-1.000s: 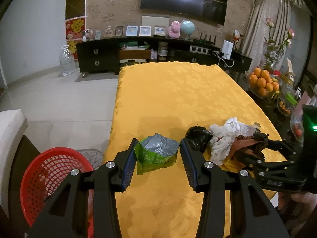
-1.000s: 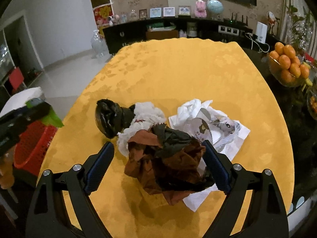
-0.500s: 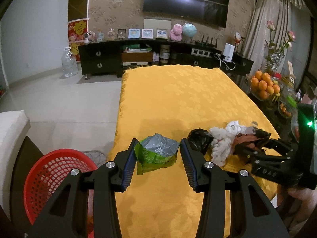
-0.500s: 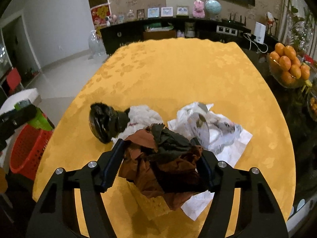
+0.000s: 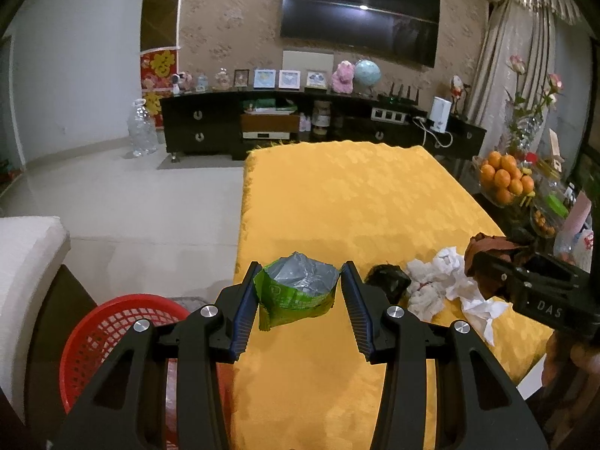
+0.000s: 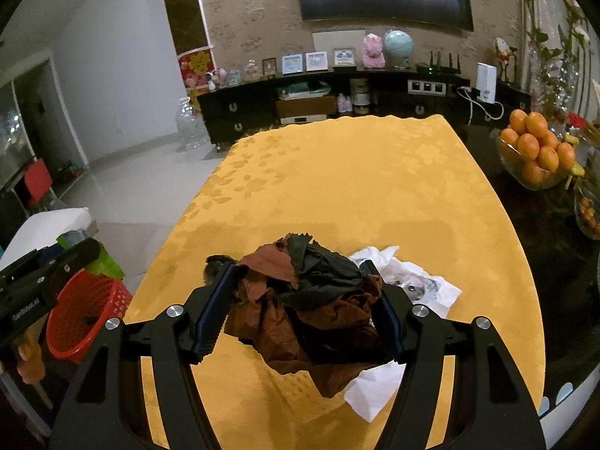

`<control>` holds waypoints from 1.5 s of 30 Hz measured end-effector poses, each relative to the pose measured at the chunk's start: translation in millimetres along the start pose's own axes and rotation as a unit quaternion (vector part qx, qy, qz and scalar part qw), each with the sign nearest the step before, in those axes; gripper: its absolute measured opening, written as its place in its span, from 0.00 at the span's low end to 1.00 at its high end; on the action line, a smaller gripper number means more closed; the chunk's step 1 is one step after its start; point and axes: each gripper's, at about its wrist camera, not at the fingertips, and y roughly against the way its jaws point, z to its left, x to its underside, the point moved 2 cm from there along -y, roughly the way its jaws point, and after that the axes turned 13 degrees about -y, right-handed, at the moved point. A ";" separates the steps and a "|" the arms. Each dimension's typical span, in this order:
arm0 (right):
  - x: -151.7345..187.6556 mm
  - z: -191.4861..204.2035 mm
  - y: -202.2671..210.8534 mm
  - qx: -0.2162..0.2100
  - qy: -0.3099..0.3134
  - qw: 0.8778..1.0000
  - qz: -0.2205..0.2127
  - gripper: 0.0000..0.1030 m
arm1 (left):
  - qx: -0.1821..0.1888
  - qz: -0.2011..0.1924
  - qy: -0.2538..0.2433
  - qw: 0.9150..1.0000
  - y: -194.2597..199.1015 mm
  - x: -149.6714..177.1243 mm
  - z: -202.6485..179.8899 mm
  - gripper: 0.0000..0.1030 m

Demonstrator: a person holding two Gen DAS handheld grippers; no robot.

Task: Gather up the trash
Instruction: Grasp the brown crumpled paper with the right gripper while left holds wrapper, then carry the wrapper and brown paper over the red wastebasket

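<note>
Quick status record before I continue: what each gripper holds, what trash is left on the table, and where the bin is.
left gripper: shut on green snack wrapper
right gripper: shut on brown and dark crumpled paper wad, jaws have just been closing
left on table: black crumpled bag, white tissues
table: yellow tablecloth
bin: red mesh basket, on the floor beside the table's near left edge
bin contents: cannot tell

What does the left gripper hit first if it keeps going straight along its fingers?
Probably bare yellow tablecloth: the left gripper, shut on the green wrapper, points down past the table's left edge. Depth is unclear; nothing else sits ahead.
</note>
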 end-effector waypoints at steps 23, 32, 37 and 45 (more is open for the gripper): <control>-2.0 93.5 -2.9 -0.083 0.049 0.995 0.019 0.63 | -0.116 -0.005 0.041 0.992 67.2 14.8 73.7 0.41; -0.5 149.2 -11.9 -0.119 0.094 0.988 0.037 0.63 | -0.140 0.010 0.068 0.988 64.7 33.2 103.4 0.41; 3.6 176.0 -17.7 -0.146 0.119 0.981 0.042 0.63 | -0.147 0.018 0.067 0.987 61.1 39.9 108.6 0.41; 25.4 185.5 -39.0 -0.155 0.125 0.977 0.080 0.63 | -0.156 0.042 0.078 0.984 50.3 53.0 122.9 0.41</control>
